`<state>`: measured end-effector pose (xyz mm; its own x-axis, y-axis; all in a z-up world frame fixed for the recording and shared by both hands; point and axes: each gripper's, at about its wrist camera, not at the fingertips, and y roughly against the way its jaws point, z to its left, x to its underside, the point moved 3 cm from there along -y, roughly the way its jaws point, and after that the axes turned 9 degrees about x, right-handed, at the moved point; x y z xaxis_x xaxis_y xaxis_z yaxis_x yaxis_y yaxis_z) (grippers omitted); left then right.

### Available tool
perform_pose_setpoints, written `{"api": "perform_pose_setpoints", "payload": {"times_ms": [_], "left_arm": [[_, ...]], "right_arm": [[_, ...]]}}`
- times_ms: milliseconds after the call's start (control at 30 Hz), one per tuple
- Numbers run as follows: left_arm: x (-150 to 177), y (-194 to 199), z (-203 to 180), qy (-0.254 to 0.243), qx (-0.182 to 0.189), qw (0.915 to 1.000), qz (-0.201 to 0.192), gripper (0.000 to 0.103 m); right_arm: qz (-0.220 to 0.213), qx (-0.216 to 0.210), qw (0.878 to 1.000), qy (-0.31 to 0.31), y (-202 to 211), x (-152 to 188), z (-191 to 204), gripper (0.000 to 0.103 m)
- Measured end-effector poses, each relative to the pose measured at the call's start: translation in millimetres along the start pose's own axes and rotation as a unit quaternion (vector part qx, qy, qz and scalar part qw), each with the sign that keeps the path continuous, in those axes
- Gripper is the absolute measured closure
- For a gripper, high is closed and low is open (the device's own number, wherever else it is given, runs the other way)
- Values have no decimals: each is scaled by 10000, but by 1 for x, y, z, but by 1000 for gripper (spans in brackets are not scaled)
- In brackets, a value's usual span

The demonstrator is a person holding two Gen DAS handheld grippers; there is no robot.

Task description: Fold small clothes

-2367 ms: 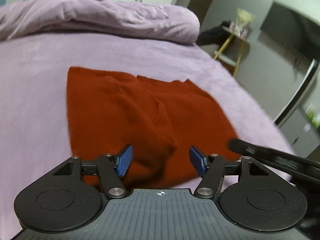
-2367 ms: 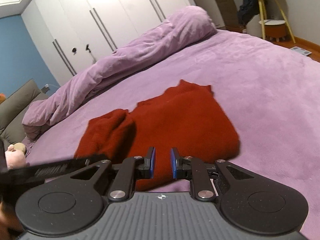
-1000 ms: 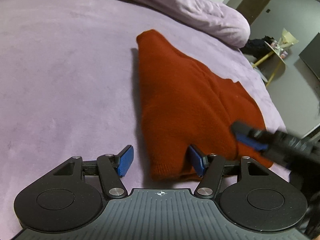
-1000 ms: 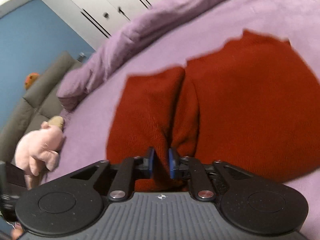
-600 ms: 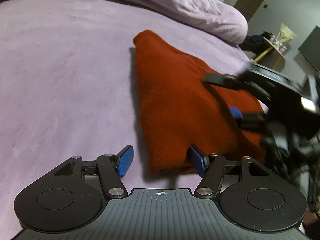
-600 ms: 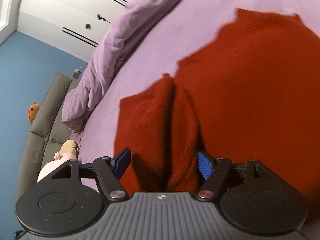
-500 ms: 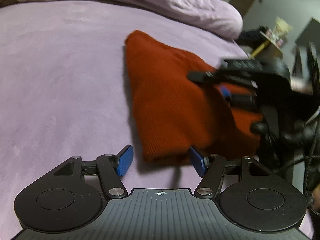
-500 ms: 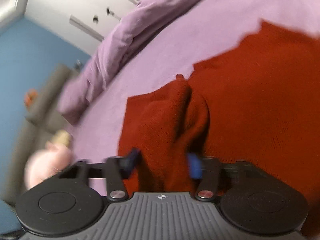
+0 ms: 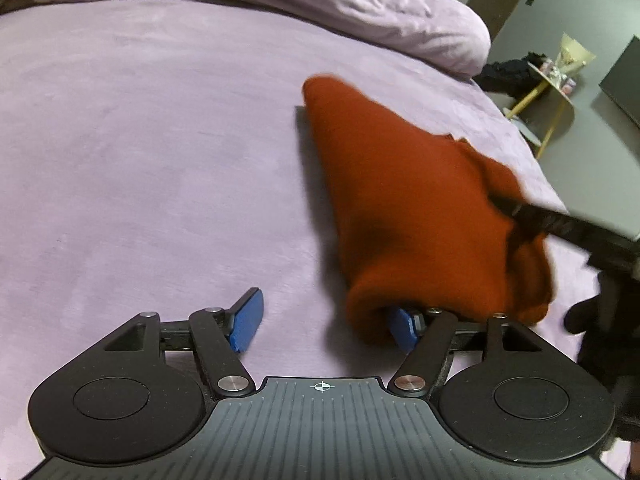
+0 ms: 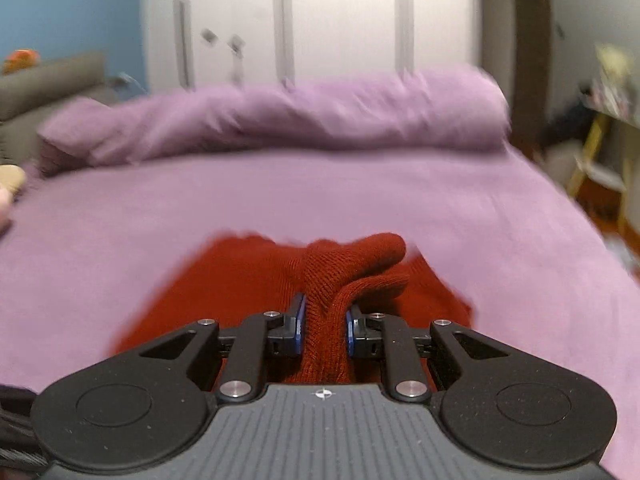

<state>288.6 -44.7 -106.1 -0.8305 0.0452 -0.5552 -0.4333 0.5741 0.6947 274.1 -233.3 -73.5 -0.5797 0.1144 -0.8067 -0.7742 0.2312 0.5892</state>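
A rust-red knit sweater (image 9: 404, 200) lies on the purple bed (image 9: 160, 140), its near end bunched and lifted. My left gripper (image 9: 324, 320) is open and low over the bed; the sweater's near fold hangs over its right blue pad (image 9: 402, 326), and the left pad (image 9: 246, 318) is over bare bedding. My right gripper (image 10: 323, 326) is shut on a bunched fold of the sweater (image 10: 340, 280), which sticks up between the pads. In the left wrist view the right gripper's black finger (image 9: 560, 226) reaches into the cloth from the right.
A rolled purple duvet (image 9: 280, 0) lies across the far side of the bed. White wardrobe doors (image 10: 320, 20) stand behind it. A yellow-legged side table (image 9: 556, 92) is off the bed's right edge. A grey sofa (image 10: 48, 84) is at the far left.
My right gripper opened, then shut on a fold of the sweater and lifted it, tilting up level. The sweater's near end rose and bunched. My left gripper stayed open, shifting left.
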Motion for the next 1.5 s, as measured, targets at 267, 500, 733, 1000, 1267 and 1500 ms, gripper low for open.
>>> {"api": "perform_pose_setpoints", "payload": {"times_ms": [267,500,733,1000,1267,1500], "left_arm": [[0,-12,-10,-236,-95,9995,184,34],[4,-12,-21,-408,-370,9983,201,32],[6,-15,-28,-253,-488,9983,206,32],[4,-9,-22,-80,-336,9993,167,32],[0,-12,-30,-54,-433,9989,168,34],[-7,0,-24,-164,-525,9985,-20,35]], "right_arm": [[896,-908,9696,-2090,-32,30,-69,62],[593,-395,9954,-645,-31,11,-30,84],[-48,824,9948,588,-20,4,-31,82],[349,-30,9851,-1681,14,30,-106,53],[880,-801,9658,-2303,29,68,-111,54],[840,-1649,9170,-3534,23,63,-114,81]]}}
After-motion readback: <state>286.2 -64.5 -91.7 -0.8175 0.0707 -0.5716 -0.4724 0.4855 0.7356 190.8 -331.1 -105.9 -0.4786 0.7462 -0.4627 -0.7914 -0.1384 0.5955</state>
